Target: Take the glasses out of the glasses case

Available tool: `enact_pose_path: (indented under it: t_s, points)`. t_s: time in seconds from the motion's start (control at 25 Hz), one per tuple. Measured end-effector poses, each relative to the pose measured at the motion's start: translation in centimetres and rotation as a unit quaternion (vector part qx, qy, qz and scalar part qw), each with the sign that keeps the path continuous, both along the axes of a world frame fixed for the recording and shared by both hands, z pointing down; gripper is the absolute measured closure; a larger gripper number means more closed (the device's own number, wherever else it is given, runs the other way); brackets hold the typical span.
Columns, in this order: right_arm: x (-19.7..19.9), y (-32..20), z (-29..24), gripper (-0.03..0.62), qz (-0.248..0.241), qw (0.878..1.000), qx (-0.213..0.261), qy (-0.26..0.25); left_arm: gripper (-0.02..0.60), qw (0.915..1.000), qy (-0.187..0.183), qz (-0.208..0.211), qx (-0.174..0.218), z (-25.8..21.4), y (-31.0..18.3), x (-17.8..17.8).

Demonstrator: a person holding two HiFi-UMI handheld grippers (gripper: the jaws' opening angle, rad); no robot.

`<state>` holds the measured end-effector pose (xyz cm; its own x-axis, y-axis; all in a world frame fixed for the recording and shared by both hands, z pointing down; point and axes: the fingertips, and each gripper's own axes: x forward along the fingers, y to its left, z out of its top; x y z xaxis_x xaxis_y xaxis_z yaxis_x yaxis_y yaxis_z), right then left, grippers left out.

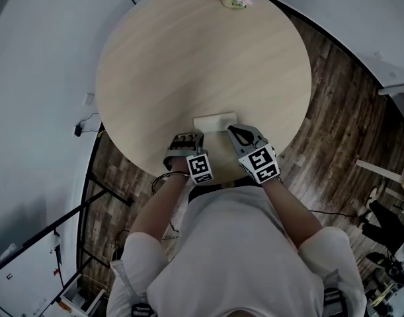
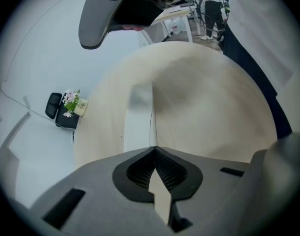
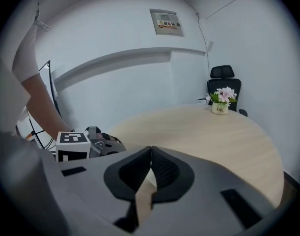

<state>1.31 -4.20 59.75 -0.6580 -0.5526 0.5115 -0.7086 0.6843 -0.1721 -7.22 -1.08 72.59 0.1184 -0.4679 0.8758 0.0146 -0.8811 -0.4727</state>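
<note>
A white rectangular glasses case (image 1: 215,121) lies flat near the close edge of the round pale wooden table (image 1: 188,51). The left gripper (image 2: 154,150), jaws clenched on nothing, points down just short of the case's left end. The right gripper (image 3: 150,151), likewise pinched shut and empty, sits just beside its right end.

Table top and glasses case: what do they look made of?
Table top: pale wood or wood-look laminate with a matt finish; it shows faint straight grain lines and no glare. Glasses case: off-white, smooth and matt, probably hard plastic or faux leather; it has a crisp box shape but is too small to tell which.
</note>
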Motion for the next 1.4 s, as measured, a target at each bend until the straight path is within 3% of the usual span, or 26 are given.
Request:
enact_pose_path:
  t_s: [0.52, 0.64, 0.84, 1.08, 1.16, 1.24, 1.4]
  points:
    - [-0.5, 0.2, 1.1, 0.582, -0.018, 1.0, -0.014, 0.01, 0.577, 0.9999, -0.001, 0.008, 0.015, 0.4, 0.0, 0.1]
    - [-1.1, 0.5, 1.2, 0.581, -0.063, 0.995, 0.023, 0.074, 0.577, 0.9999, 0.002, 0.005, 0.011, 0.4, 0.0, 0.0]
    - [-2.4, 1.1, 2.9, 0.581, -0.189, 0.954, 0.084, 0.219, 0.577, 1.0, 0.001, 0.005, 0.005, 0.3, 0.0, 0.0]
    - [-2.5, 0.3, 4.8, 0.571, -0.27, 0.908, 0.104, 0.302, 0.577, 0.9999, -0.005, 0.015, 0.004, 0.4, -0.1, 0.0]
    - [-2.5, 0.3, 5.6, 0.425, -0.287, 0.901, 0.09, 0.313, 0.577, 0.9998, -0.006, 0.016, 0.003, 0.4, 0.0, 0.0]
    - [-2.4, 0.5, 6.6, 0.348, -0.302, 0.893, 0.074, 0.326, 0.577, 0.9998, -0.007, 0.018, 0.003, 0.4, 0.1, 0.1]
    - [-2.0, 0.9, 9.0, 0.313, -0.343, 0.862, 0.057, 0.368, 0.577, 0.9998, -0.007, 0.019, 0.003, 0.4, 0.0, 0.2]
